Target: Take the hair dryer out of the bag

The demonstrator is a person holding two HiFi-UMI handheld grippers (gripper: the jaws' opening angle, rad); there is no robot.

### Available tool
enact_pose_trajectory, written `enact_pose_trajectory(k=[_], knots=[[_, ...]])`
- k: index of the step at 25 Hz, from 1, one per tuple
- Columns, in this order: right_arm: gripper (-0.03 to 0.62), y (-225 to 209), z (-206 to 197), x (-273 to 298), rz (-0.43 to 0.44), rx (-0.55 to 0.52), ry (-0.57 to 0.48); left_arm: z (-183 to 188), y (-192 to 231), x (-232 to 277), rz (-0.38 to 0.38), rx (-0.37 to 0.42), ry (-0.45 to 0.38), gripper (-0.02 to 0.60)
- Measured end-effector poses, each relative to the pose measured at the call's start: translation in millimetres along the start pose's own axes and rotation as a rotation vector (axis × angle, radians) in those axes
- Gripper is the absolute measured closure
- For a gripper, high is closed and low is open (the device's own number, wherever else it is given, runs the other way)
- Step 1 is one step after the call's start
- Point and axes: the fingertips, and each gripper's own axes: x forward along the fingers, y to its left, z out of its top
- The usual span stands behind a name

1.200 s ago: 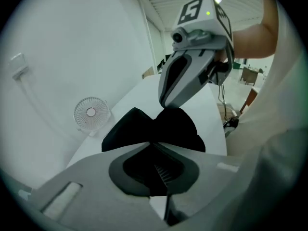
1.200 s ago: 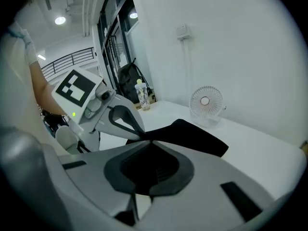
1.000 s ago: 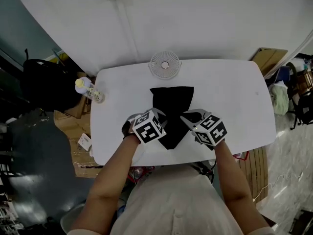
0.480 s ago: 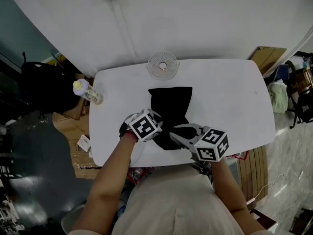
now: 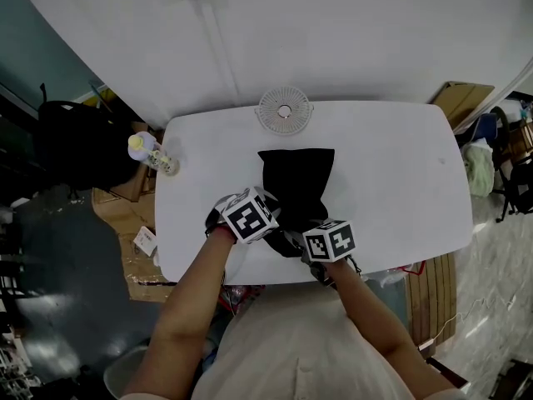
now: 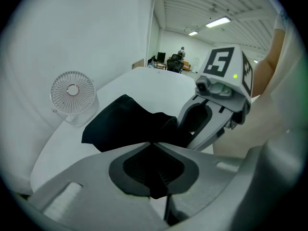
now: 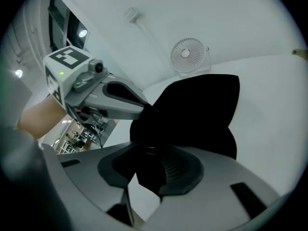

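Note:
The black cloth bag (image 5: 296, 186) lies on the white table (image 5: 391, 173), its narrow end toward me. The hair dryer is not visible anywhere. My left gripper (image 5: 276, 223) is shut on a fold of the bag's near end, seen as dark cloth pinched between its jaws (image 6: 156, 148). My right gripper (image 5: 291, 242) sits just right of it at the same end. Its jaws have just been opening, and the bag's edge (image 7: 192, 114) hangs between the parted pads (image 7: 180, 170) without being squeezed. The two grippers' tips nearly meet at the cloth.
A small white desk fan (image 5: 283, 111) stands at the table's far edge, just beyond the bag. A bottle with a yellow cap (image 5: 150, 152) stands at the table's left corner. Boxes and bags lie on the floor around the table.
My right gripper swung from the bag's right side down and left to its near end, rolled over, and its jaws parted. The left gripper stayed put, holding the cloth.

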Motion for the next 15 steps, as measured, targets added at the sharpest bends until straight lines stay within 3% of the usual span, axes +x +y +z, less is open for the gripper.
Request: enact_pose_trajectory(k=[5, 10, 15], knots=[[0.365, -25, -3, 11, -0.110, 0.094, 0.033, -8, 1, 6, -0.007, 0.026, 0.026, 0.558], [0.361, -36, -2, 28, -0.144, 0.200, 0.036, -7, 7, 11, 0.003, 0.027, 0.021, 0.558], [0.335, -38, -1, 39, -0.169, 0.237, 0.066, -8, 10, 16, 0.002, -0.003, 0.005, 0.558]])
